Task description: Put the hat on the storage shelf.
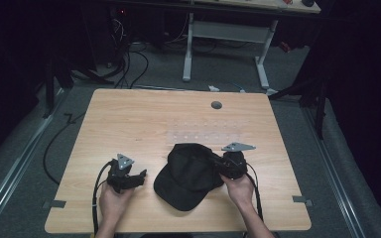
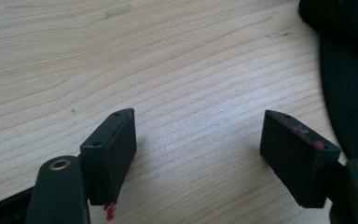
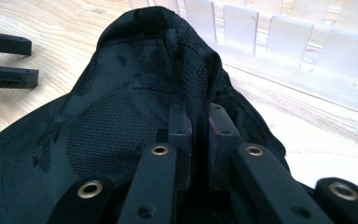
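A black baseball cap point(image 1: 188, 173) lies on the wooden table point(image 1: 129, 119), brim toward the front edge. My right gripper point(image 1: 212, 161) reaches in from the cap's right side and is shut on a fold of the cap's crown fabric point(image 3: 198, 100), which is pinched up between its two pads point(image 3: 179, 123). To the left of the cap, my left gripper point(image 1: 141, 176) rests low over bare wood with its jaws open and nothing between them point(image 2: 198, 140). The cap's edge point(image 2: 349, 93) is at the right of the left gripper view.
A strip of clear tape marks point(image 1: 208, 131) lies on the table behind the cap, and a grey grommet point(image 1: 216, 105) sits near the far edge. Beyond the table stand a white desk frame point(image 1: 225, 44) and floor cables point(image 1: 124, 64).
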The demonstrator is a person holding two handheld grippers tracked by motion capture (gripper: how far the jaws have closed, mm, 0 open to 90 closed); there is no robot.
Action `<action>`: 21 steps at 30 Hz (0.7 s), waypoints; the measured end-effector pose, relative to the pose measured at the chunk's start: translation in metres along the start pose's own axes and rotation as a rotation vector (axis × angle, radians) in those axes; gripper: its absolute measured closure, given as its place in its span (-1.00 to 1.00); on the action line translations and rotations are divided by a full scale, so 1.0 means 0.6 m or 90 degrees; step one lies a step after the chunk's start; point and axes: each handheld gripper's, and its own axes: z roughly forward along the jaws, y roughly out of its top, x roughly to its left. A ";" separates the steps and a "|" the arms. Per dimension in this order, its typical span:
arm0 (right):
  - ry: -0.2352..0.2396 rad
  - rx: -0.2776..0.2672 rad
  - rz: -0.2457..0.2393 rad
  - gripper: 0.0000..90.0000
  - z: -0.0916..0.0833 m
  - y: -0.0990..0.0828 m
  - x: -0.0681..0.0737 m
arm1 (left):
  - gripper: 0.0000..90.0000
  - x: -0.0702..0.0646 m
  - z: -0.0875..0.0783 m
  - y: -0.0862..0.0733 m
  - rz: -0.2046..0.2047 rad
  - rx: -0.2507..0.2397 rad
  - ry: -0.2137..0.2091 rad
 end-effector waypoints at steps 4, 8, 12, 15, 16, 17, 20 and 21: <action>0.005 -0.005 0.000 0.87 -0.005 0.001 -0.001 | -0.43 0.000 0.000 0.000 0.001 0.000 -0.002; 0.011 -0.013 -0.004 0.88 -0.011 0.001 -0.003 | -0.46 -0.001 0.001 0.001 0.003 0.002 -0.004; 0.019 -0.022 -0.002 0.88 -0.020 0.002 -0.005 | -0.51 -0.001 0.002 0.001 0.007 0.006 -0.009; 0.021 -0.027 -0.003 0.88 -0.023 0.001 -0.005 | -0.54 -0.002 0.002 0.001 0.011 0.006 -0.013; 0.023 -0.031 -0.005 0.89 -0.028 0.002 -0.006 | -0.57 -0.002 0.002 0.001 0.014 0.008 -0.016; 0.023 -0.031 -0.005 0.89 -0.028 0.002 -0.006 | -0.58 -0.002 0.002 0.001 0.014 0.008 -0.016; 0.028 -0.040 -0.007 0.89 -0.037 0.001 -0.007 | -0.60 -0.003 0.001 0.001 0.017 0.009 -0.020; 0.030 -0.041 -0.009 0.89 -0.039 0.001 -0.008 | -0.60 -0.003 0.001 0.001 0.017 0.010 -0.025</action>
